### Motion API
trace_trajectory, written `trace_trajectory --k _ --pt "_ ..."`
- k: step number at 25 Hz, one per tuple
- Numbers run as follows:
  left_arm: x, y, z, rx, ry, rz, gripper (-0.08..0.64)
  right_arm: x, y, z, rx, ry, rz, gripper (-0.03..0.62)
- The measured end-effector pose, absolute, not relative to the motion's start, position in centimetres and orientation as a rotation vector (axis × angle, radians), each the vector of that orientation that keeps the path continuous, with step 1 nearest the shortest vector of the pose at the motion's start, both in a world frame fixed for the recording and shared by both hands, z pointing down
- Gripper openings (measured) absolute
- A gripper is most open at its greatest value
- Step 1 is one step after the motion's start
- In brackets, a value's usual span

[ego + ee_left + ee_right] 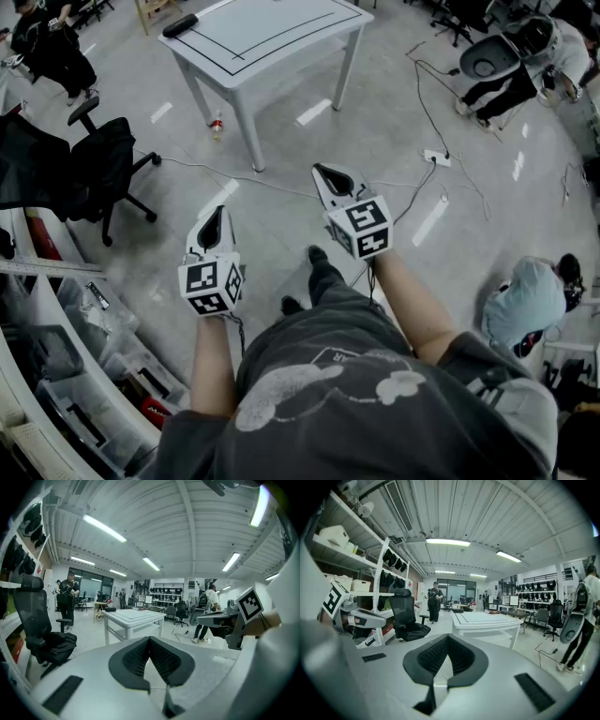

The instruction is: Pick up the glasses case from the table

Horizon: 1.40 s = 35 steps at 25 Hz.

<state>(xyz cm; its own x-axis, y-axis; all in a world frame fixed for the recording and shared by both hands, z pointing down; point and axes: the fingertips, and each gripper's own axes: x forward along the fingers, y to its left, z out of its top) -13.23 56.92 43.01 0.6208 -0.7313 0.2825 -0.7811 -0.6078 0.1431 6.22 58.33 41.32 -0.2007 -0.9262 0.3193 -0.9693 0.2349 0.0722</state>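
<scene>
Left gripper (216, 221) and right gripper (329, 174): both closed pad to pad, nothing between the jaws, held side by side over bare floor and tipped slightly down.

Glasses case (180, 25): well ahead of both grippers, more to the left gripper's side. Lies on the far left corner of the white table (281, 28), apart from either gripper.

Between grippers and table: open floor, crossed by a thin cable (272, 185) just ahead of the tips. Small bottle (217, 124) on the floor beside the table's near leg. Left of the left gripper: black office chair (98, 164), then shelves of bins (89, 328). Right of the right gripper: power strip (436, 157) on the floor and, farther off, a person in a pale blue top (525, 305).

Only from the head view: shoes (317, 255) below the grippers, the cable, the bottle, the case's place on the tabletop. Only along the jaws: ceiling light strips (104, 528), a standing person in dark clothes (65, 597) left of the table, another with a backpack (208, 604) to its right, and each gripper's neighbour from the side with its marker cube (249, 603). Table straight ahead in both gripper views, chair to its left.
</scene>
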Motion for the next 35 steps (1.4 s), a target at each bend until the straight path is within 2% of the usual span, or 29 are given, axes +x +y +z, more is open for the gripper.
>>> trace_trajectory --k 14,20,26,35 --pt "-15.1 54.8 44.3 2.553 -1.221 0.276 0.002 5.1 55.9 42.7 1.767 -2.217 0.246 -0.002" --pt "-13.9 51.0 44.2 2.546 -1.233 0.275 0.002 7.2 51.9 42.9 1.79 -2.228 0.258 0.0" --pt "-12.1 43.0 45.5 2.493 -1.302 0.312 0.002 10.7 42.0 44.3 1.768 -2.282 0.281 0.0" --pt "-5.5 25.6 44.6 2.373 -1.474 0.251 0.002 16.6 20.1 43.9 1.551 -2.49 0.293 0.0"
